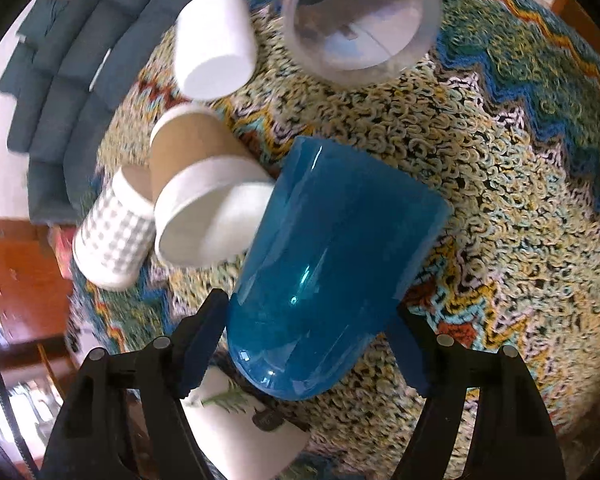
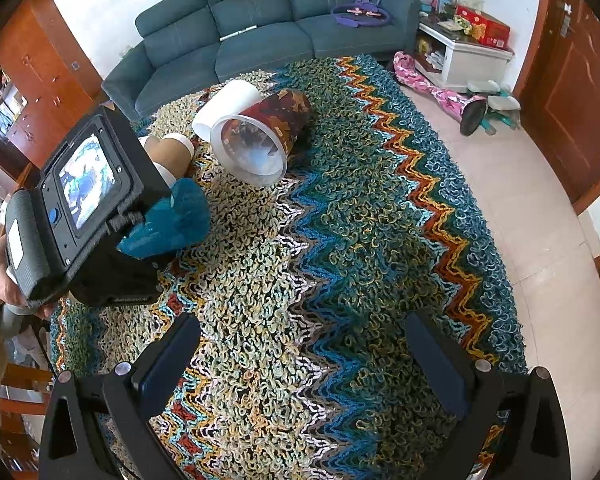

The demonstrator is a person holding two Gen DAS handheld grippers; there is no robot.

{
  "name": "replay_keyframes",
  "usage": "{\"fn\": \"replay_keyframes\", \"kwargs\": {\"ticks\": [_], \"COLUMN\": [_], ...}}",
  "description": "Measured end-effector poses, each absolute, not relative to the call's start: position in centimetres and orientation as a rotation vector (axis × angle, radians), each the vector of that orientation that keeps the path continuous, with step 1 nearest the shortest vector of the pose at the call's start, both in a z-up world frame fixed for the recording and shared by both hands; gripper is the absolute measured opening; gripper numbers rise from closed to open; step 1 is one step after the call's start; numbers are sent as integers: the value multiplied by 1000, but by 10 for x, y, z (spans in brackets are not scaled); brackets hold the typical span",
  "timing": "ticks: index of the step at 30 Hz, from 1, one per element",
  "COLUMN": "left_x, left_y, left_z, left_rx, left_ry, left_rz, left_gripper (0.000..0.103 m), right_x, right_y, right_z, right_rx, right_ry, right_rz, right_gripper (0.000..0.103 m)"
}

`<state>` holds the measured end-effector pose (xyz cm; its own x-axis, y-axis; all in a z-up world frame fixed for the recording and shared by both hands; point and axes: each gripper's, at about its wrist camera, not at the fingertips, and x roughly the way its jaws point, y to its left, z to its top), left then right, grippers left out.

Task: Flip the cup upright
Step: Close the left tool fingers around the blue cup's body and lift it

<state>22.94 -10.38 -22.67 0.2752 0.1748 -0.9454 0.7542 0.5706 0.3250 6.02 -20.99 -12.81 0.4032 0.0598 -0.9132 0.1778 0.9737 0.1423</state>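
Note:
A translucent blue cup (image 1: 332,264) lies tilted on the zigzag rug (image 1: 500,208), its closed bottom toward the camera. My left gripper (image 1: 312,344) is shut on the blue cup, a finger on each side near its base. In the right wrist view the blue cup (image 2: 172,220) shows in front of the left gripper's body (image 2: 80,208). My right gripper (image 2: 304,364) is open and empty above the rug (image 2: 340,280).
Other cups lie on their sides: a white one (image 1: 214,46), a brown and white one (image 1: 204,192), a checked one (image 1: 114,236), a clear patterned one (image 1: 360,16), and a white leaf-printed one (image 1: 240,432). A teal sofa (image 2: 268,28) stands behind the rug.

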Motion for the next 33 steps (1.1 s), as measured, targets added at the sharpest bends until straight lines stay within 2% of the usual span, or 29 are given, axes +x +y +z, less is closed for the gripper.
{"fn": "replay_keyframes", "kwargs": {"ticks": [7,15,26,33], "left_x": [226,193,121,79], "left_y": [-86,-69,-40,-6], "left_z": [-218,-206,-198,-198], "left_rx": [751,557,315,130], "left_ry": [1431,1536,1532,1415], "left_rz": [-410,-375,-307,-183], "left_gripper": [77,76,73,71], "right_x": [54,45,31,21], "right_y": [-209,-207,-198,-195], "right_z": [-122,-113,-113,-116], "right_rx": [234,235,241,241], "right_ry": [1146,1131,1144,1155], "right_rz": [-67,-50,-9,11], "right_gripper": [102,102,102,102]}}
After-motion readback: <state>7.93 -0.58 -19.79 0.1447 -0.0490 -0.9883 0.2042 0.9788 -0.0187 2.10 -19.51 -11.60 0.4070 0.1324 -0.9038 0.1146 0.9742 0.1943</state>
